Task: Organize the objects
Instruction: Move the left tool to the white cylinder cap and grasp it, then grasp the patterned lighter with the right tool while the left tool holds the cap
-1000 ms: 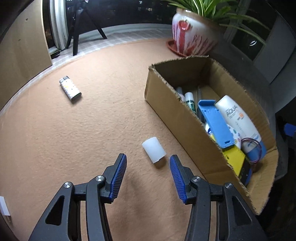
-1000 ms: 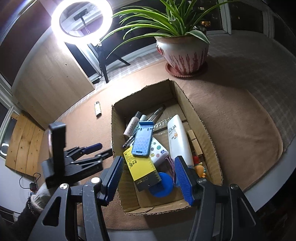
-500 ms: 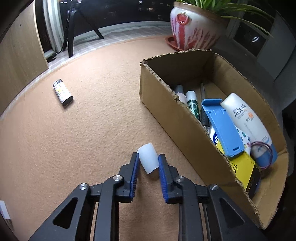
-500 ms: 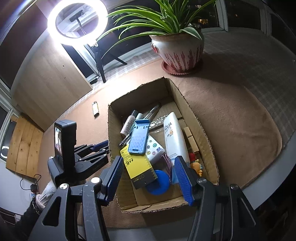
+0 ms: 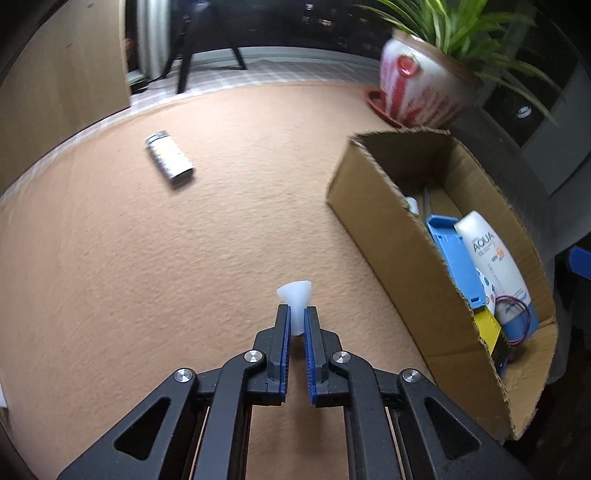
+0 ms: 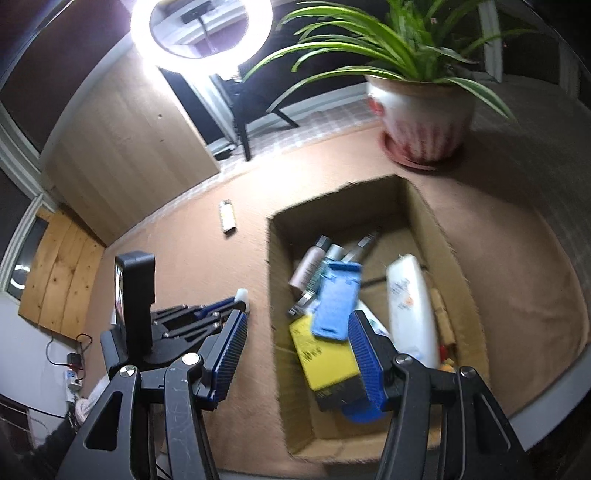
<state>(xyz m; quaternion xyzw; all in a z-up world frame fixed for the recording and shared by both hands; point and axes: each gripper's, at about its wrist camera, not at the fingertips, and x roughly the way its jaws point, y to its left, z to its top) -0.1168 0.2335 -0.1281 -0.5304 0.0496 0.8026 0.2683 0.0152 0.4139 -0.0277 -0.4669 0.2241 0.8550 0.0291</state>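
A small white plastic cap (image 5: 294,295) sits on the tan mat, its lower end pinched flat while its top flares out. My left gripper (image 5: 295,314) is closing on it, both blue pads pressing its sides. The right wrist view shows the cap (image 6: 242,295) sticking out of the left gripper (image 6: 236,304), just left of the cardboard box (image 6: 275,288). My right gripper (image 6: 296,321) hovers open over the box's near end with nothing between its fingers. The box (image 5: 388,236) holds a blue stand (image 6: 336,299), a white bottle (image 6: 410,310), a yellow carton (image 6: 325,354) and several tubes.
A lighter (image 5: 169,158) lies alone on the mat to the far left. A potted plant (image 6: 421,114) stands behind the box. A bright ring light (image 6: 201,26) on a tripod and a wooden panel stand past the mat's far edge.
My left gripper came forward around the white cap and shut on it, squashing its sides. The right gripper stayed open and drifted a little over the box.
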